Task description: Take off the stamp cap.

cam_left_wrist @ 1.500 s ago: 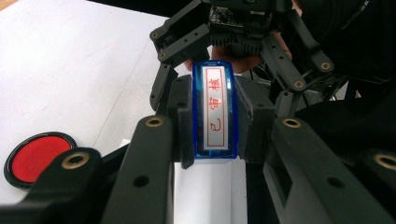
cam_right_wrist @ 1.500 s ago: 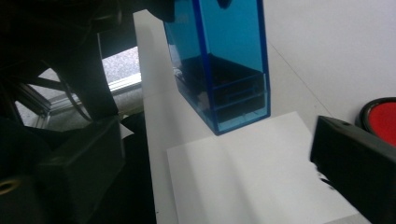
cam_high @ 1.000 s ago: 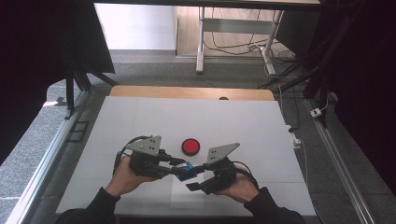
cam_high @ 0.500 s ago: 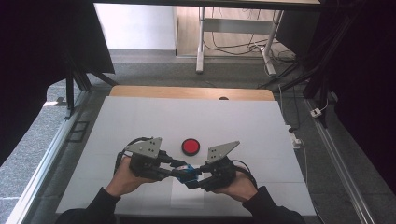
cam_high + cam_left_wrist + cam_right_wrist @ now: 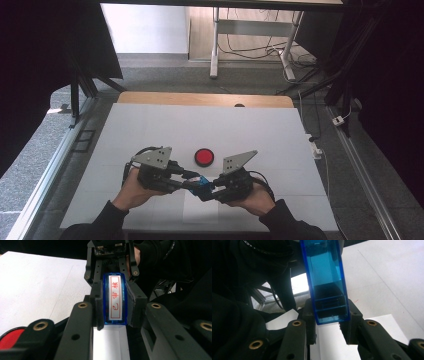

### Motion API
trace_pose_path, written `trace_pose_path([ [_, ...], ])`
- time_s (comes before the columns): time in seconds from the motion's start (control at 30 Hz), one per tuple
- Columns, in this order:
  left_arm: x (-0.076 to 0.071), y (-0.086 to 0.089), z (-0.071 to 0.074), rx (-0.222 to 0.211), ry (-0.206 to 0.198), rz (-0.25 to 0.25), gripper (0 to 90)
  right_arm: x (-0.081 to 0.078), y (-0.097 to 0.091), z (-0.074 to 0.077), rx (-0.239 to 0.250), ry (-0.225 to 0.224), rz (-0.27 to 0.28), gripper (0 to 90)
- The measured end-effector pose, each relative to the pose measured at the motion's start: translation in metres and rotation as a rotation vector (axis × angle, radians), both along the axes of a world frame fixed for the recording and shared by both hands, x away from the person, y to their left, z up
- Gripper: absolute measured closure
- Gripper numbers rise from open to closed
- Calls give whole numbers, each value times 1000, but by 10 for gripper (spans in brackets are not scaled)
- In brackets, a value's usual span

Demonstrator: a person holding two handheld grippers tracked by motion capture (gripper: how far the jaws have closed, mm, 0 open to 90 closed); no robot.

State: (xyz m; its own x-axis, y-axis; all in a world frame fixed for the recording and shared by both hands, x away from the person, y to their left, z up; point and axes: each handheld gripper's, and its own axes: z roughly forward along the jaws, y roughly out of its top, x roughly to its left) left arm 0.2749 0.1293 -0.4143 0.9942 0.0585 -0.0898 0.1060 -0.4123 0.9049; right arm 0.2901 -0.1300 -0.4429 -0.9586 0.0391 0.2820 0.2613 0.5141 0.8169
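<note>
A translucent blue stamp (image 5: 200, 183) hangs a little above the table between both hands. Its white label with red characters faces the left gripper view (image 5: 115, 290). My left gripper (image 5: 192, 180) is shut on one end of it, with the pads pressing both long sides (image 5: 116, 305). From the right, my right gripper (image 5: 207, 189) has just been closing its jaws, and they now clamp the stamp's other end (image 5: 329, 315). The stamp's hollow blue body (image 5: 325, 272) runs away from the right gripper view.
A red round button (image 5: 204, 156) lies on the white table (image 5: 150, 125) just beyond the grippers; its edge shows again (image 5: 10, 338). A white paper sheet (image 5: 199, 212) lies below the stamp. The table's wooden far edge (image 5: 200, 99) borders grey floor.
The right gripper's jaws have closed onto the blue stamp. Both hands have kept their places, and the left gripper's hold on the stamp is unchanged.
</note>
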Motion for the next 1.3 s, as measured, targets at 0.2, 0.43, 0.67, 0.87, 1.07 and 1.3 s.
trace_pose_path([
  [0.2,-2,-1,0,19,-22,5,703,2,1,-2,-18,63,-15,691],
  [0.43,0,0,1,13,19,-17,704,-2,1,1,-28,-6,14,694],
  [0.67,2,1,0,-3,41,-31,704,-4,1,2,-27,-46,35,695],
  [0.87,4,1,-1,-15,64,-44,704,-6,1,4,-25,-63,51,695],
  [1.07,-1,2,3,13,-13,3,704,-2,1,0,-46,-8,-1,695],
  [1.3,-1,6,5,4,-16,16,704,-1,0,-1,-48,-9,-19,694],
])
